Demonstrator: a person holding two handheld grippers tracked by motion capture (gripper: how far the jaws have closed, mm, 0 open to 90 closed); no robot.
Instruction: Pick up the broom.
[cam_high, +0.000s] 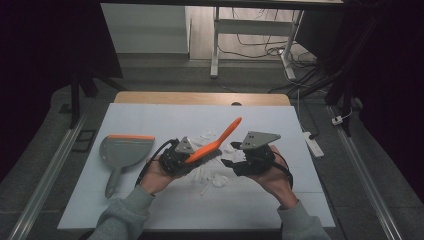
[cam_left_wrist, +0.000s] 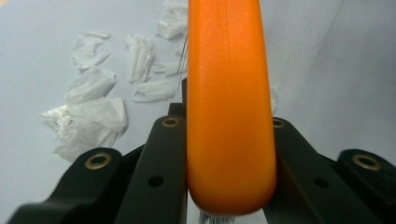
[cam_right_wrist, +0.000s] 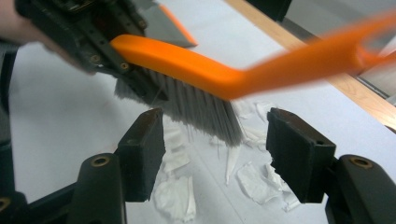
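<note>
An orange hand brush (cam_high: 216, 142) with grey bristles (cam_right_wrist: 196, 106) is held above the white table, its handle pointing up and to the right. My left gripper (cam_high: 176, 158) is shut on the bristle end of the brush body (cam_left_wrist: 228, 116). My right gripper (cam_high: 239, 161) stands open just right of the brush, its jaws (cam_right_wrist: 217, 140) spread wide below the bristles and touching nothing. Several torn white paper scraps (cam_high: 212, 176) lie on the table under and around both grippers. A grey dustpan (cam_high: 124, 151) with an orange lip lies flat at the left.
A white sheet (cam_high: 150, 120) covers the table; a wooden edge (cam_high: 200, 98) shows at the back. More paper scraps (cam_left_wrist: 93, 116) lie ahead of the left gripper. Beyond the table are a desk frame (cam_high: 216, 45) and floor cables (cam_high: 320, 75).
</note>
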